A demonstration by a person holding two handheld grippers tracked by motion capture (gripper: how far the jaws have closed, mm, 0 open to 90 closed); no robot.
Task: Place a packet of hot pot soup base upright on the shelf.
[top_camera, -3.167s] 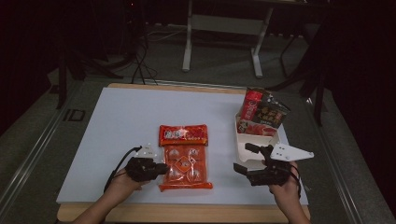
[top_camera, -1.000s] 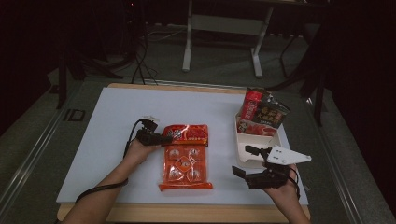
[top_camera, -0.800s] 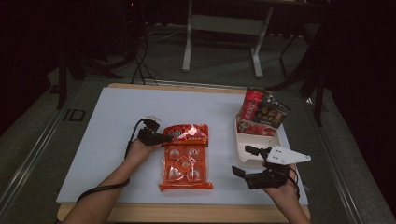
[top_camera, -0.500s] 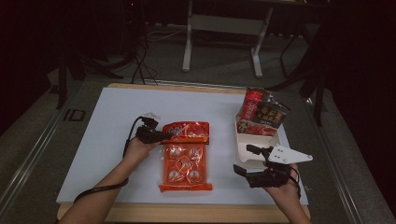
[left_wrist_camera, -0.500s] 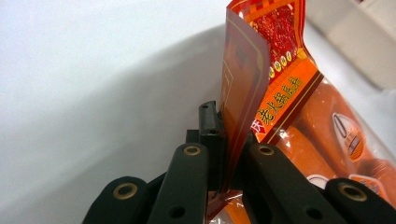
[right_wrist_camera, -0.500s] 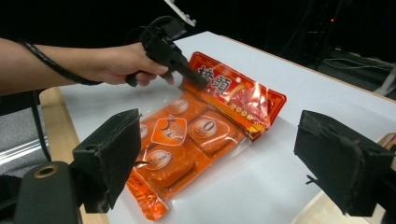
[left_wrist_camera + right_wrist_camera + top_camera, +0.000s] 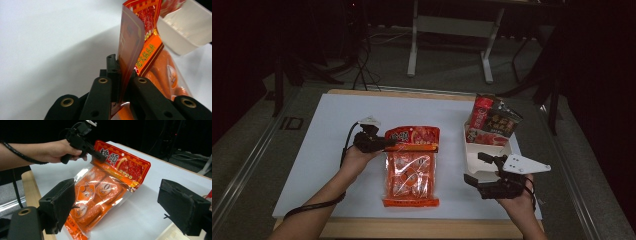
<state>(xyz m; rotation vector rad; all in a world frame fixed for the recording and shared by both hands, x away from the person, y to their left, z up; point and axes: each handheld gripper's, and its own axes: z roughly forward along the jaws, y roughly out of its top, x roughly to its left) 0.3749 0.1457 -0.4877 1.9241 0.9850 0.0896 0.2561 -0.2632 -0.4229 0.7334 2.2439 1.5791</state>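
An orange snack bag (image 7: 409,170) with a red header lies mid-table, its top end raised off the surface. My left gripper (image 7: 388,142) is shut on the left corner of that red header (image 7: 130,47); its jaws have just been closing on it, and the bag's film sits pinched between the pads. From the right gripper view the bag (image 7: 105,190) hangs tilted from the left gripper (image 7: 101,157). My right gripper (image 7: 476,169) hovers open near the table's front right, nothing between its wide-set pads (image 7: 58,202).
A white tray (image 7: 479,152) stands at the right, with red and dark snack packets (image 7: 494,122) at its far end. The tray's corner (image 7: 185,32) lies close beyond the bag. The wooden table edge (image 7: 412,227) runs along the front.
The left gripper moved from the table's front left up to the bag's top corner, closed on the header and lifted that end. The right gripper stayed where it was.
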